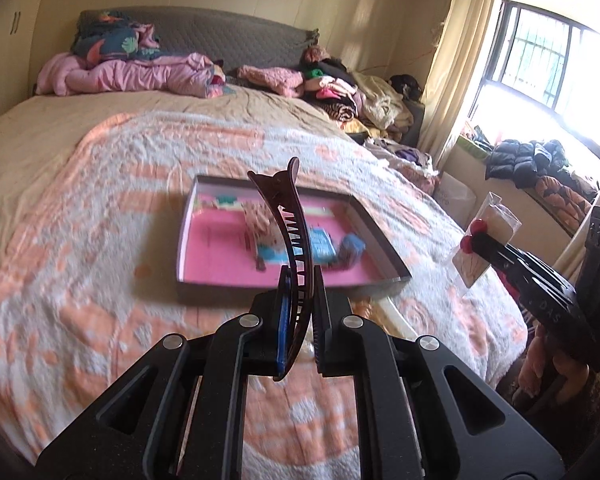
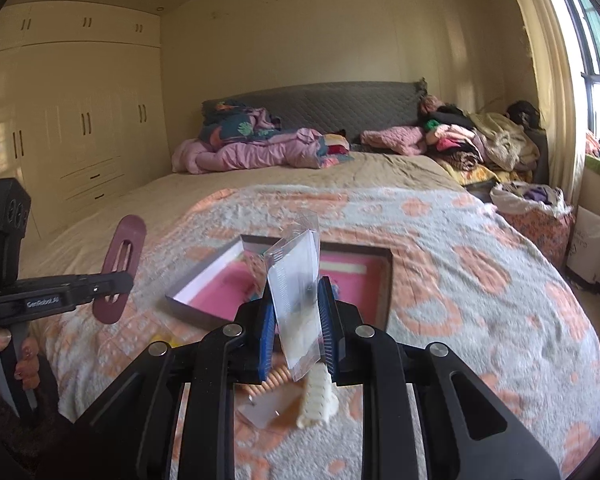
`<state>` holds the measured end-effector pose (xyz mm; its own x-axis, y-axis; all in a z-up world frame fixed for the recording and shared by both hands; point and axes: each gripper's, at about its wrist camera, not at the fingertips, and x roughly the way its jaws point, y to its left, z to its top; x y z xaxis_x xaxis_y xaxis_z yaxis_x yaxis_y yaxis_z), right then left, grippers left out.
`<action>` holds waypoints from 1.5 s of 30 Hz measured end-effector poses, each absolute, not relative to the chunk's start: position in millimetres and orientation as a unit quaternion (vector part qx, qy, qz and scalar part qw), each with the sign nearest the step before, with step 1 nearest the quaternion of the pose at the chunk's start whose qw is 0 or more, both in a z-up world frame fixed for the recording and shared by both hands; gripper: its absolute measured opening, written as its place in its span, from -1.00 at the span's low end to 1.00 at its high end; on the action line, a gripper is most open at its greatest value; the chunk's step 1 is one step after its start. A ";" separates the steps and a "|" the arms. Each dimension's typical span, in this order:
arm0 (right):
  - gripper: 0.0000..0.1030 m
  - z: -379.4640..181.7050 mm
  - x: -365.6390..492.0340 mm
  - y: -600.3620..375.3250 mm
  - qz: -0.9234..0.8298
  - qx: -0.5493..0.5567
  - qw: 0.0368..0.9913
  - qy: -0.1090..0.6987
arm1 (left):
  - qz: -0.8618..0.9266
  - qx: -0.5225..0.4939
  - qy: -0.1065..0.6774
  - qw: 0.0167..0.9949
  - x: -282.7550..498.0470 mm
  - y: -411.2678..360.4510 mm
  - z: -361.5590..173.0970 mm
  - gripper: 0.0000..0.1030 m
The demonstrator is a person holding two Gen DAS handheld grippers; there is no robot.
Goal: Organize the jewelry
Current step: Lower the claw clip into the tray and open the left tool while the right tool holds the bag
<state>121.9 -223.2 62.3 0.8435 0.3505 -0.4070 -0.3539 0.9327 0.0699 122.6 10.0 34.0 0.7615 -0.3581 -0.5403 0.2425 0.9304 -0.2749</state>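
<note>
The left tool [image 1: 300, 300] was clamped on a curved, toothed brown hair clip [image 1: 290, 232]; the right tool [image 2: 296, 320] pinched a clear plastic packet [image 2: 296, 292]. Ahead of both, the shallow pink-lined box [image 1: 380, 240] lay on the bed [image 1: 100, 220], its nubby blanket open around the rim.

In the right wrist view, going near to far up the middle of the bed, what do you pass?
White hair claw lying on the blanket → clear packet clamped in the right gripper → pink-lined tray → pink quilt → grey headboard.
</note>
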 end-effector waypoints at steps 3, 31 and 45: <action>-0.62 69.5 129.0 -214.0 0.192 -0.006 0.960 0.205 | -0.158 -0.094 0.297 0.937 131.9 13.8 39.1 -0.92; -0.62 59.0 226.7 -186.1 0.155 -0.029 0.961 0.226 | -0.152 -0.072 0.320 0.932 235.3 11.5 0.6 -0.92; -0.62 12.9 272.6 -210.3 0.104 -0.036 0.952 0.286 | -0.174 -0.058 0.345 0.920 248.6 -6.3 -28.0 -0.92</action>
